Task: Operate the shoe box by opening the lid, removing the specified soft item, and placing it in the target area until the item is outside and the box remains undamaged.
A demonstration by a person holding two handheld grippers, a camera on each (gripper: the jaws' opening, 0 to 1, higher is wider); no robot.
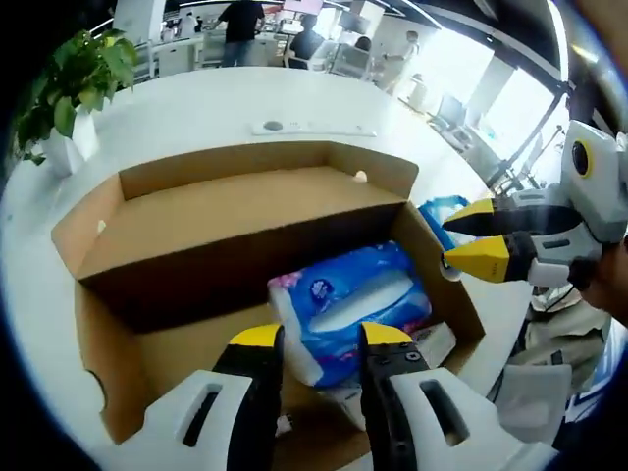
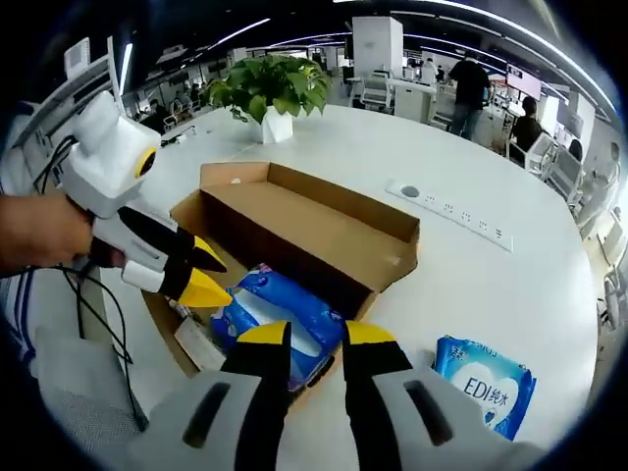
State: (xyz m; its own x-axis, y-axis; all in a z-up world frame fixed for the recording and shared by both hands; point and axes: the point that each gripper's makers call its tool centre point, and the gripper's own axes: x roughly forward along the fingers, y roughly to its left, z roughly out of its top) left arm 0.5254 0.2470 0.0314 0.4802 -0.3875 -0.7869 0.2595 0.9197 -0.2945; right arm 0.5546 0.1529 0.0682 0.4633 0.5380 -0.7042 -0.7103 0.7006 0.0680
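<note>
1. The shoe box [image 1: 245,245] sits on the white tabletop [image 1: 196,108] with its lid [image 2: 324,221] folded back and standing open, so the inside is easy to reach.
2. A blue soft tissue pack [image 1: 353,304] lies inside the box, against the near wall; I judge it the item to remove.
3. The left gripper [image 1: 319,343] hovers above the pack, jaws slightly parted and empty, seemingly lined up to descend on it.
4. The right gripper [image 2: 314,339] hangs at the box's edge, jaws a little apart, gripping nothing.
5. A second blue pack [image 2: 486,383] rests on the tabletop outside the box, perhaps marking the target area.
6. A potted plant [image 2: 270,93] and power strip [image 2: 451,211] stand well apart from the box.
</note>
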